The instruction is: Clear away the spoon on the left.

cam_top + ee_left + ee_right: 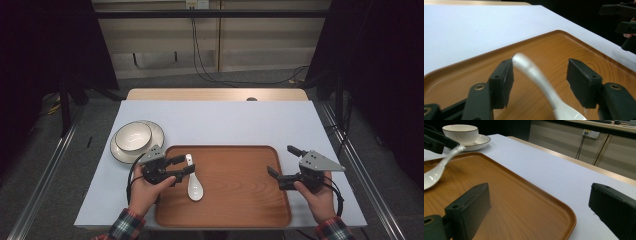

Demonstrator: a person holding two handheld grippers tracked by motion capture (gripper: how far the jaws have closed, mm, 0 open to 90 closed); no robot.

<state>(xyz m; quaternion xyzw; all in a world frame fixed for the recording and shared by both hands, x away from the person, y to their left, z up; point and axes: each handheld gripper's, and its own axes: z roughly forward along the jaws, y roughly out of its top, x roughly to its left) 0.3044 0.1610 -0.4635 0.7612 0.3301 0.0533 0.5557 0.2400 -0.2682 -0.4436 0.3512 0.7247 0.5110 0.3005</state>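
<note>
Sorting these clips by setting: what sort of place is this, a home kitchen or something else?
Probably a lab or recording room, not a kitchen. The table stands between dark curtains, with loose cables trailing to a wall socket, and the person works with a hand-held left gripper and right gripper.

So the table (220,122) is sitting in the middle with a pale blue-white top, and a strip of light wood (216,94) is showing along its far edge. Grey carpet (95,145) is covering the floor around it. Beige wall panels (210,45) are running along the back, with black cables (200,65) hanging down from a socket (196,4). Dark curtains (45,50) are closing off both sides, and metal rails (42,185) are running along the floor.
</note>
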